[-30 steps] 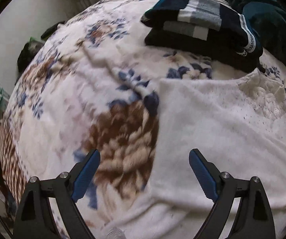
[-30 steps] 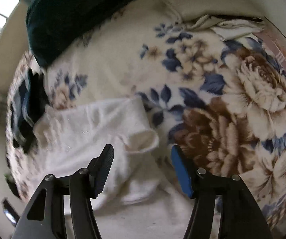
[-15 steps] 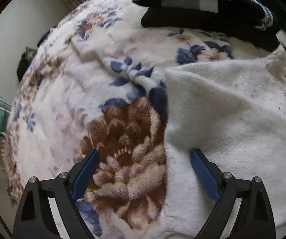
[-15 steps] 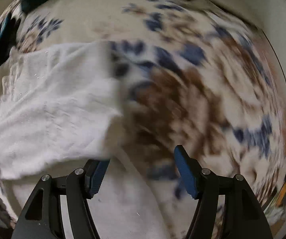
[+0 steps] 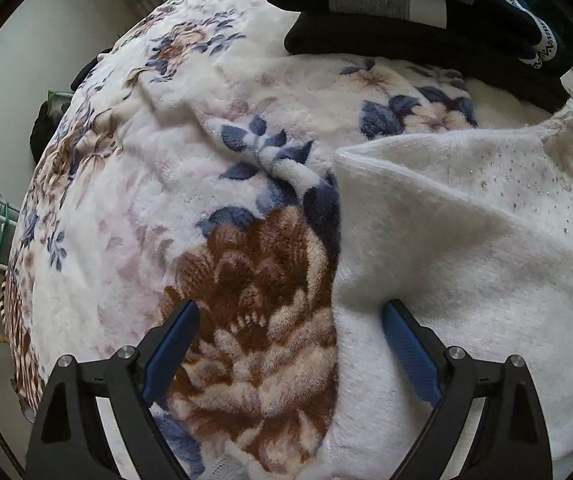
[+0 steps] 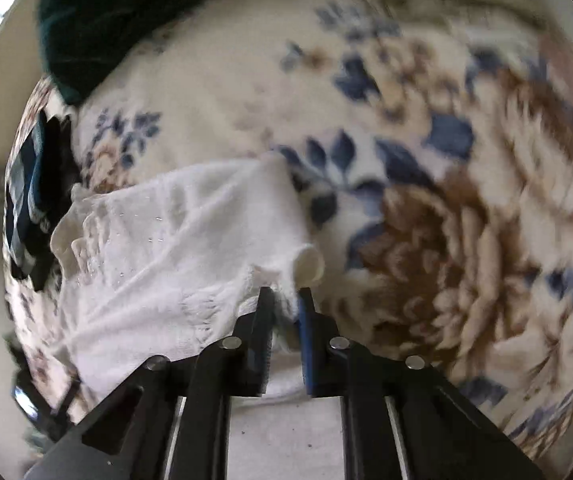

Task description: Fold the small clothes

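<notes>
You find no legible text: only an unreadable white patterned band edging the folded dark garment [image 5: 541, 46] on the blanket [image 5: 134, 208].

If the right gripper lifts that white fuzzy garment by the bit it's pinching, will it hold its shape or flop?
Probably flop: the white garment already bunches and curls where the right gripper pinches it. It looks light, being thin, fluffy knit. Its fuzzy pile may cling to the floral fleece blanket, so it could drag slightly rather than slide. The left gripper is open, with one finger over the garment's edge.
</notes>
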`<state>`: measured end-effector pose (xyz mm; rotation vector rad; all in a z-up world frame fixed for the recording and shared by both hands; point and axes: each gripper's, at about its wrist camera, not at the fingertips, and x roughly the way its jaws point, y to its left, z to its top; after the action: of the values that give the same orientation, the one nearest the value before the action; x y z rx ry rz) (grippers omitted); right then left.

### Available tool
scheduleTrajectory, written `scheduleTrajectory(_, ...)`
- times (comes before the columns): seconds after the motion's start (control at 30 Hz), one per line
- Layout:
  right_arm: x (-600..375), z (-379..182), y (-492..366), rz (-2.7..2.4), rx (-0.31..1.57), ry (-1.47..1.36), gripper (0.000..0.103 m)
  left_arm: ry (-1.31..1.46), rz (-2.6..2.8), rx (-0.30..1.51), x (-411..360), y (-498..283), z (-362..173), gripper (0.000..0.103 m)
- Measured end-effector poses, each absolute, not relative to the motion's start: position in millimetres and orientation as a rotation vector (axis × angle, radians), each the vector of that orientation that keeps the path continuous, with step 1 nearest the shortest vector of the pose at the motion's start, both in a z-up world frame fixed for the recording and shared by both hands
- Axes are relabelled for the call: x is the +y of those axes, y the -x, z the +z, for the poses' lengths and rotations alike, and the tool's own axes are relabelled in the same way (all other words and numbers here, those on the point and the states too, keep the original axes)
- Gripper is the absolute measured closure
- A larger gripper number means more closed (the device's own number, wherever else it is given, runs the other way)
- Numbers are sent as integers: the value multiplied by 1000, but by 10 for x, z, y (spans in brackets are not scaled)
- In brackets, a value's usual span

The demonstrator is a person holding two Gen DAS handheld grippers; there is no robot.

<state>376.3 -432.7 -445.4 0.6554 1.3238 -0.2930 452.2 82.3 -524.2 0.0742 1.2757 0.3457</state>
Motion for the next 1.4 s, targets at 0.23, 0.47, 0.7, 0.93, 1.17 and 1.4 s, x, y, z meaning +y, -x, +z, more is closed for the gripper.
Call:
scheduleTrajectory(0.23,-3997,-3684,-3871,-96,1028,-565,92,-61,368,1260,950,-4527,-5199,8)
scheduleTrajectory(0.47,-4168,-4297,-3949,-162,1281,-512,76,13,451,1307,1259,-4530,-5263,8)
scheduleTrajectory(0.7,-4538,-4305,-3585,-298,1199,-803,33,-19,427,1192,1050,-4395,-4813,8)
scheduleTrajectory(0.93,-4342,-4734,-4160,-385,1392,-713,27,-173,323,1170,496,-4472,-4827,8)
scheduleTrajectory(1.17,-4174,-4755,-3706,-334,1512,-513,27,-283,271,1205,279,-4411,-5019,8)
scheduleTrajectory(1.4,-4317,-4714,-3644,-337,1462,-600,27,-250,296,1249,394,-4389,-5143,8)
